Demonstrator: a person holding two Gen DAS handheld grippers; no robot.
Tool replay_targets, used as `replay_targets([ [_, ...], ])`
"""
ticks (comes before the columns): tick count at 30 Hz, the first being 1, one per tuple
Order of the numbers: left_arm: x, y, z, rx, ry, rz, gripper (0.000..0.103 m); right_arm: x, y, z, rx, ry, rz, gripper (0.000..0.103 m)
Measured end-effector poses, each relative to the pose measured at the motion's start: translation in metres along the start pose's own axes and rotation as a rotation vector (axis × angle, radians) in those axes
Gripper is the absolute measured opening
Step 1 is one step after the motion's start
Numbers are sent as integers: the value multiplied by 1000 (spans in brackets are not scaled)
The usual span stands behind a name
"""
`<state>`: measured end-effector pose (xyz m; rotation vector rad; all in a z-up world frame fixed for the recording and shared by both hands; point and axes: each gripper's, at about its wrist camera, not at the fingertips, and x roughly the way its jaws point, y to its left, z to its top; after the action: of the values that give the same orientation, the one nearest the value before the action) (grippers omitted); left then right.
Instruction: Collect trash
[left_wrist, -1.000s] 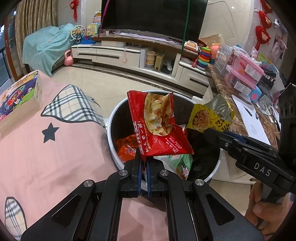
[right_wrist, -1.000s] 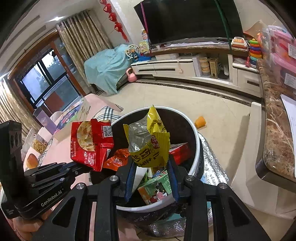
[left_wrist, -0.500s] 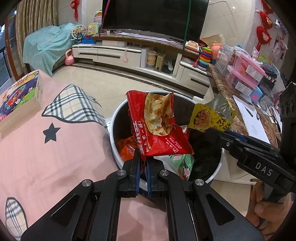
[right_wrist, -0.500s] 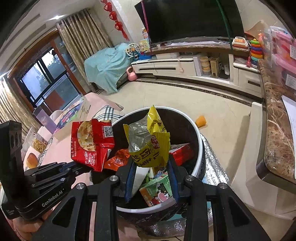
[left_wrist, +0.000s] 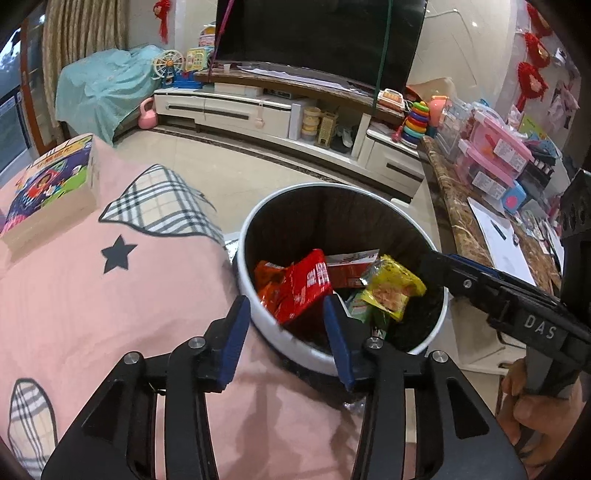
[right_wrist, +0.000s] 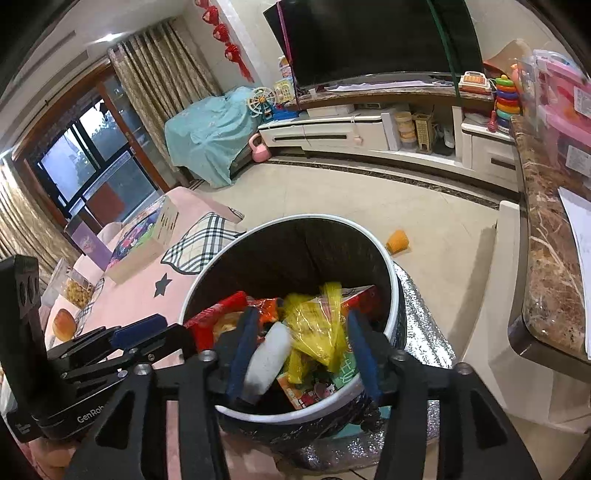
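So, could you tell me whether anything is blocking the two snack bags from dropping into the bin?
Nothing visible does. The red snack bag and yellow snack bag are already inside the bin, below both opening tools, the left tool and the right tool.

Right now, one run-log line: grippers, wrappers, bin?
left gripper: opening, nothing gripped | right gripper: opening, nothing gripped | red wrapper: in trash bin | yellow wrapper: in bin

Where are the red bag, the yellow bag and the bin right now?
red bag (left_wrist: 304, 288), left wrist view, on its printed front.
yellow bag (left_wrist: 393, 288), left wrist view, on its middle.
bin (left_wrist: 332, 187), left wrist view, on the far white rim.
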<state>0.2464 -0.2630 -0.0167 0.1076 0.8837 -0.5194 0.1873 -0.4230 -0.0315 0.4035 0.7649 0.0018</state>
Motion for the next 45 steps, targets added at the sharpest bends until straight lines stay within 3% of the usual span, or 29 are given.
replay_targets([
  [3, -14, 7, -9, -15, -30, 7, 46, -9, 2, -5, 7, -17, 7, 63],
  [7, -38, 18, -26, -51, -87, 9, 55, -25, 4, -17, 30, -61, 11, 80],
  [11, -60, 26, -46, -78, -131, 16, 61, -40, 11, -34, 62, -88, 21, 85],
  [18, -96, 41, -86, -126, -217, 61, 89, -68, 32, -65, 82, -173, 3, 96],
  [30, -158, 48, -134, -127, -414, 192, 103, -118, 92, -97, -89, -405, -132, 103],
  [36, -167, 46, -155, -101, -448, 266, 103, -116, 102, -119, -118, -413, -148, 103],
  [45, -185, 45, -165, -94, -489, 290, 103, -127, 108, -131, -119, -442, -136, 103],
])
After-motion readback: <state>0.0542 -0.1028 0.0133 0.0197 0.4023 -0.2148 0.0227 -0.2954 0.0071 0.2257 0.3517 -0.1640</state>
